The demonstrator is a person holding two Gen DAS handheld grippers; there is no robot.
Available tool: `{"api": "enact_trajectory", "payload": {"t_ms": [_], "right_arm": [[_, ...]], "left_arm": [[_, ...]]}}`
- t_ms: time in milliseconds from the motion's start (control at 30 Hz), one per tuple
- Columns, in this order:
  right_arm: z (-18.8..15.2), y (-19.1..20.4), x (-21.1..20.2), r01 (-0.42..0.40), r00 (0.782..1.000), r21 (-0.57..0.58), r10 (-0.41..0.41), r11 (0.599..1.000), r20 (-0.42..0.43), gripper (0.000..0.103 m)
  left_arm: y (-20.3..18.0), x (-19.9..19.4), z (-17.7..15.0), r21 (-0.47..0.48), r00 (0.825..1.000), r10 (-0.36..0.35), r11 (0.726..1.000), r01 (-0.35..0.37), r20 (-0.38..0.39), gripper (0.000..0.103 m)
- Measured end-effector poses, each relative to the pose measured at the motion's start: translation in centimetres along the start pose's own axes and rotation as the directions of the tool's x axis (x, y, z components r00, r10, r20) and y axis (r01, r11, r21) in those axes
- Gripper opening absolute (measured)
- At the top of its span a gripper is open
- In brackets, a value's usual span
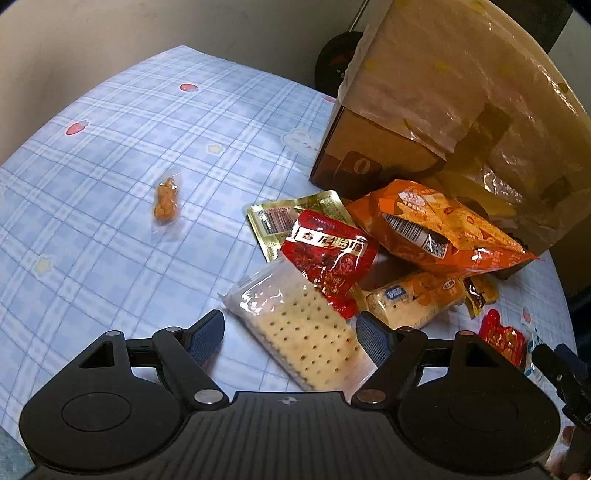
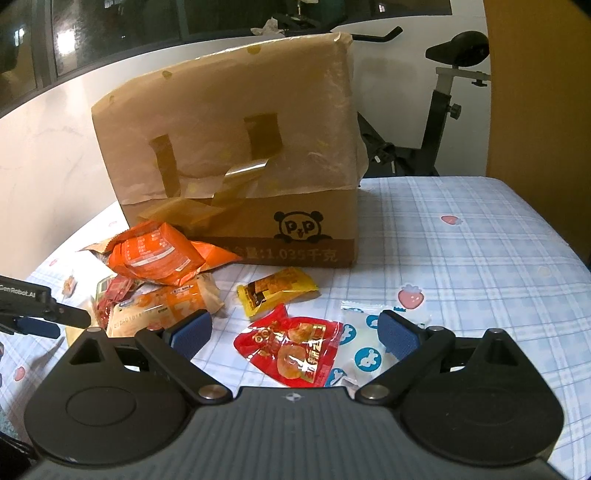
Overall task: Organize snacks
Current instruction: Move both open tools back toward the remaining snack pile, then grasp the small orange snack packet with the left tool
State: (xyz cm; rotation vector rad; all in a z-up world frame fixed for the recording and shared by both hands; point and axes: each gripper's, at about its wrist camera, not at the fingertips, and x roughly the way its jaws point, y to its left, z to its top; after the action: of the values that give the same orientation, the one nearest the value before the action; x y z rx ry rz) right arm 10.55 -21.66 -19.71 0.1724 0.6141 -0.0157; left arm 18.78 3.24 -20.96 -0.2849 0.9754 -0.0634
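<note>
Cracker packet (image 1: 299,332) is bracketed at 12 o'clock by the wide-open, empty left gripper (image 1: 291,332), red snack pouch (image 2: 295,350) likewise by the spread, empty right gripper (image 2: 295,332); crackers risk being crushed if clamped hard.

place: home room | evidence: plaid bedsheet (image 2: 480,236); exercise bike (image 2: 443,110); window (image 2: 110,33)

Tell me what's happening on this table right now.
Snacks lie piled beside a taped cardboard box. The left gripper is open around a clear cracker packet, not yet closed. The right gripper is open over a red snack pouch. Nothing is lifted yet.
</note>
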Motion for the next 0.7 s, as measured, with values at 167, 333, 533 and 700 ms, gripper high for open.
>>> {"api": "enact_trajectory", "payload": {"t_ms": [167, 333, 533, 700], "right_arm": [[0.0, 0.0, 0.0, 0.003, 1.0, 0.004, -0.003, 1.0, 0.002, 0.098], [-0.1, 0.0, 0.1, -0.001, 1.0, 0.006, 0.001, 1.0, -0.007, 0.098], [0.1, -0.2, 0.0, 0.003, 1.0, 0.013, -0.003, 1.0, -0.001, 0.098], [0.1, -0.4, 0.1, 0.007, 1.0, 0.023, -0.007, 1.0, -0.005, 0.097]], "left_arm": [[0.1, 0.5, 0.3, -0.019, 1.0, 0.002, 1.0, -0.002, -0.012, 0.08], [0.8, 0.3, 1.0, -0.04, 1.0, 0.003, 0.999, -0.003, 0.006, 0.079], [4.1, -1.1, 3.0, -0.084, 0.995, 0.039, 0.996, -0.032, 0.093, 0.072], [6.6, -0.9, 5.1, -0.076, 0.978, 0.108, 0.992, -0.096, 0.177, 0.055]]}}
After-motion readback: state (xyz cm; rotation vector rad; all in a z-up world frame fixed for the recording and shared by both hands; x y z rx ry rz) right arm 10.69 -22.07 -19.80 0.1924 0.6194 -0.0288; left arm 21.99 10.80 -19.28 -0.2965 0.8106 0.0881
